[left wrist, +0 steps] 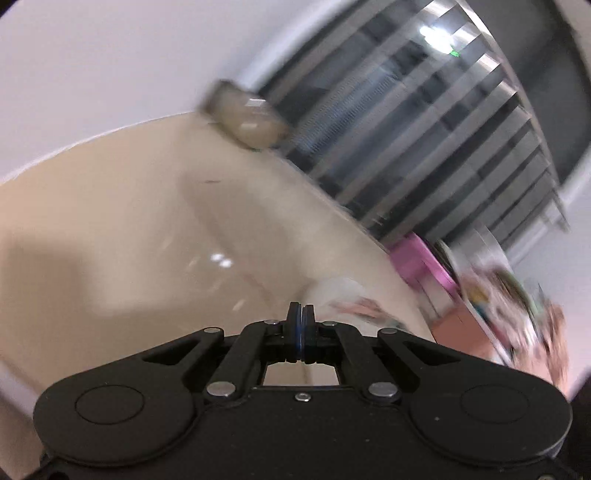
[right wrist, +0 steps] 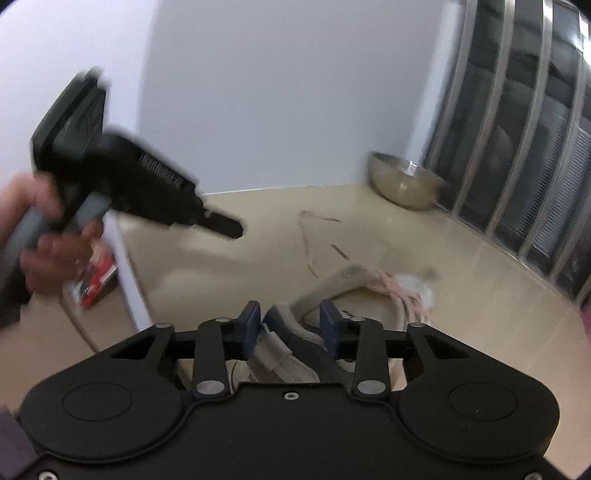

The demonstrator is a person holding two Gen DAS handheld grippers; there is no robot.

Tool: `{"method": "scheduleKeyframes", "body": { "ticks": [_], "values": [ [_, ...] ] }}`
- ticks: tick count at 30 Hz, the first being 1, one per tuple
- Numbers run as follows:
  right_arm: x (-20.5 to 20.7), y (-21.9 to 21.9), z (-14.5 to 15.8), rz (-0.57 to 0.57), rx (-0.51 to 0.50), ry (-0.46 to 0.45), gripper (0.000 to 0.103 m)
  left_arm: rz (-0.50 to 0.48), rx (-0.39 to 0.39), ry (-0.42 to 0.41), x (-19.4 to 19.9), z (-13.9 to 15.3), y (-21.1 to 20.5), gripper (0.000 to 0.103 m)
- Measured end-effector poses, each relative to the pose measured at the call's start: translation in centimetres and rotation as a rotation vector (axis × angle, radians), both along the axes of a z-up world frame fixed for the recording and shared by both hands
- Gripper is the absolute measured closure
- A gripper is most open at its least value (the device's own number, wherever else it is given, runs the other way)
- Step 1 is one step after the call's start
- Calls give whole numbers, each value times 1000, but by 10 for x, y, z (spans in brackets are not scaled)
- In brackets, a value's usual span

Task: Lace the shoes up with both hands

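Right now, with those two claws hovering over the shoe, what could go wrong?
1. The right gripper stands open around the shoe collar; closing there would likely pinch padding, not lace.
2. A loose lace lies on the table beyond the shoe, held by neither gripper; it could be dragged or missed.
3. The left gripper, shut and empty, is blurred in the right wrist view, so it may be moving fast enough to knock the shoe or the metal bowl.

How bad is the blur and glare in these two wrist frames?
Left wrist: heavy motion smear on the bowl and the colourful clutter at right; bright lamp glare on the window bars; the left gripper is sharp. Right wrist: the hand and the other gripper are smeared, the shoe is soft, fisheye bends the bars.
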State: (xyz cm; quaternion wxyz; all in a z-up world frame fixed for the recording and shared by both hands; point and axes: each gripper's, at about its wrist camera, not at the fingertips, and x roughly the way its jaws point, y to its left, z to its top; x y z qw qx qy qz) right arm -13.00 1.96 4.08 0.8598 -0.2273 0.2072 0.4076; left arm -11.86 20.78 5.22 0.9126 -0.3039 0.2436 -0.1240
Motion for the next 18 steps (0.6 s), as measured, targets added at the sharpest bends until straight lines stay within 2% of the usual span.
{"method": "scheduleKeyframes", "body": {
  "ticks": [2, 3, 4, 5, 8, 10, 12, 14, 15, 16, 18],
  "values": [
    [2, -7, 6, 71, -49, 16, 72, -76, 49, -28, 6, 9, -14, 88],
    [3, -14, 10, 138, -98, 29, 73, -109, 65, -32, 12, 11, -24, 76],
    [4, -23, 14, 193, -136, 35, 76, -141, 81, -36, 17, 12, -35, 71],
    [5, -35, 18, 233, -180, 37, 76, -182, 95, -46, 21, 13, -46, 71],
    [13, -59, 26, 194, -252, 55, 70, -300, 135, -87, 24, 12, -82, 71],
    [6, -64, 27, 154, -294, -1, 68, -322, 162, -100, 22, 9, -97, 69],
    [-2, -66, 27, 134, -267, -21, 66, -329, 169, -99, 22, 5, -106, 69],
    [-7, -65, 24, 106, -208, -9, 66, -317, 166, -89, 25, 2, -110, 72],
    [-7, -64, 20, 90, -196, -14, 65, -314, 159, -75, 28, 1, -110, 78],
    [-7, -62, 16, 75, -185, -20, 64, -313, 149, -57, 31, 0, -109, 94],
    [-6, -59, 9, 44, -162, -32, 65, -315, 91, -38, 33, -4, -103, 101]
  ]
}}
